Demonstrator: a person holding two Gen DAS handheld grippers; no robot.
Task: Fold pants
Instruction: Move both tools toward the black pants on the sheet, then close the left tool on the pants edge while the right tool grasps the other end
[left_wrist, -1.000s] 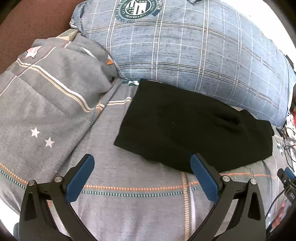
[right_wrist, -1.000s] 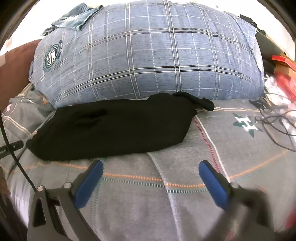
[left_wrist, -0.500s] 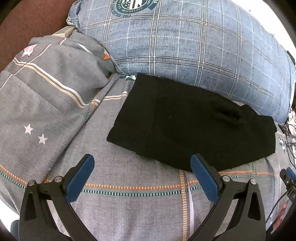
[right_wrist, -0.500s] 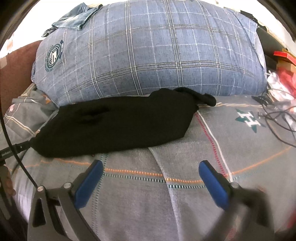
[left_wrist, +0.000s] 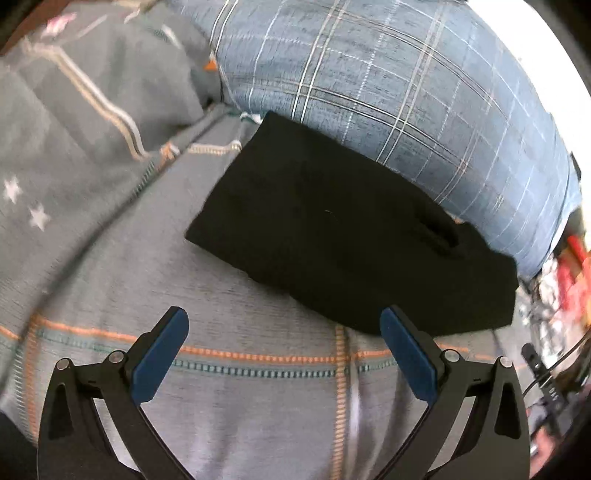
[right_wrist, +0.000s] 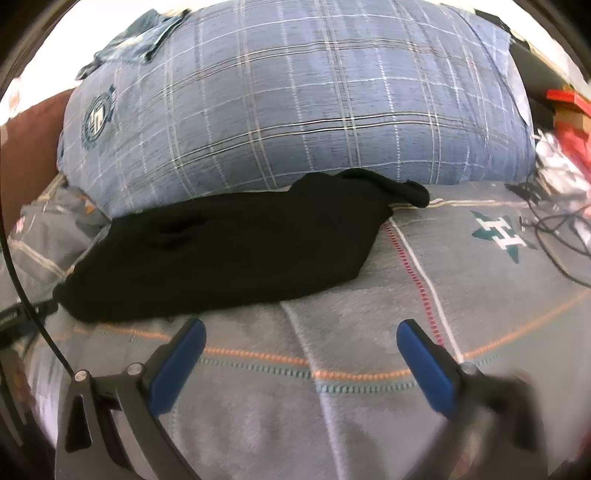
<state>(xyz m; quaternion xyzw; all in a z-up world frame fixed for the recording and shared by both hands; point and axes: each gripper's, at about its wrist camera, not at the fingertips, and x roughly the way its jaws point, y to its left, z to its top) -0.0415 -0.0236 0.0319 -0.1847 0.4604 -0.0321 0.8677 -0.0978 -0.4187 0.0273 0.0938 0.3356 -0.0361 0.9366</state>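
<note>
**Black pants lie folded on the bed, both grippers held back**

On the left, the grey bed cover (left_wrist: 92, 229) is bunched up into a soft hill. The left hand-held gripper (left_wrist: 284, 332) hangs over the bed with its blue fingers (left_wrist: 160, 356) wide apart. It holds nothing.

In the middle, the black pants (left_wrist: 332, 236) lie in a flat, folded bundle. Their far edge rests against the big blue checked pillow (left_wrist: 406, 103), likely so they stay put and out of the way.

On the right, the right hand-held gripper (right_wrist: 301, 332) is also spread wide and holds nothing. One end of the pants (right_wrist: 410, 192) sticks out in a small lump. Cables (right_wrist: 554, 229) lie farther right.

Compared with a second ago, the pants have not changed shape. The left view has swung a little and is now blurry, so that hand is moving. Both grippers were just as wide then.
</note>
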